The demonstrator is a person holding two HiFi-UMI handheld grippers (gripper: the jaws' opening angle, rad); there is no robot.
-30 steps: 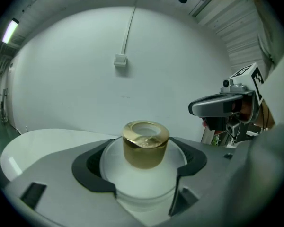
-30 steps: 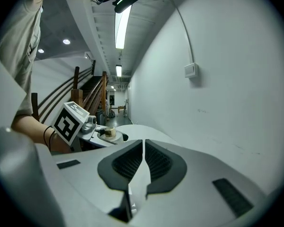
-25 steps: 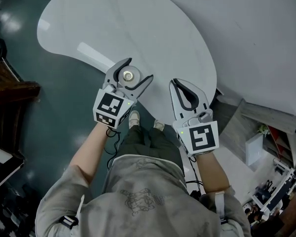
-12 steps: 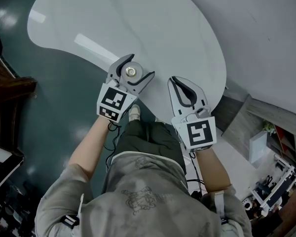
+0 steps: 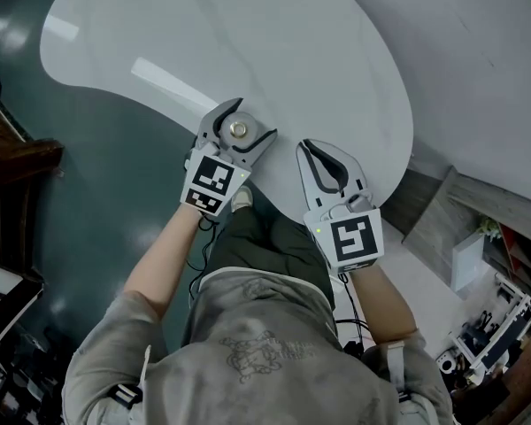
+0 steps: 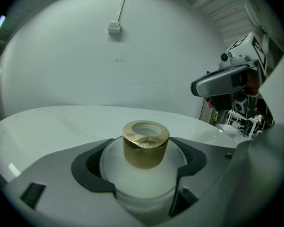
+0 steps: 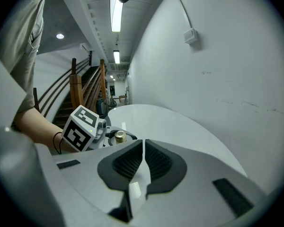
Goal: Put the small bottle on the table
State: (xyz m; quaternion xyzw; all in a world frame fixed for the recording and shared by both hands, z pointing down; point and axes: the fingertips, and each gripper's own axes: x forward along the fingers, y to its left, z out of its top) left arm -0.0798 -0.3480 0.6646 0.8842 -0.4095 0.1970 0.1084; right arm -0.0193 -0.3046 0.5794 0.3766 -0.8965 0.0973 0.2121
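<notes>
- The left gripper (image 5: pixel 250 120) has its jaws closed around the small bottle (image 5: pixel 239 129). The dark pads press the frosted white body from both sides, and the gold cap (image 6: pixel 145 143) stands clear above them.
- The bottle sits upright in that grip with its cap pointing up. So the picking-up part of the task looks finished.
- In the head view the bottle hangs right at the near edge of the white table (image 5: pixel 274 51), above the rim or just inside it. The person's legs and the dark floor lie just behind it.
- The left gripper view shows the tabletop stretching away beyond the bottle. The bottle's base is hidden by the jaws, so no view shows whether it touches the surface.
- The right gripper (image 7: pixel 143 145) has its jaws pressed together with nothing between them. It is held beside the left one, near the same table edge, and appears to take no part in the carrying.
- Judging from this, the placing is not yet done, since the bottle is in the grip rather than standing free.
- What probably remains is to bring the bottle further over the table, lower it until the base rests flat, then spread the left jaws and draw them back without tipping it.
</notes>
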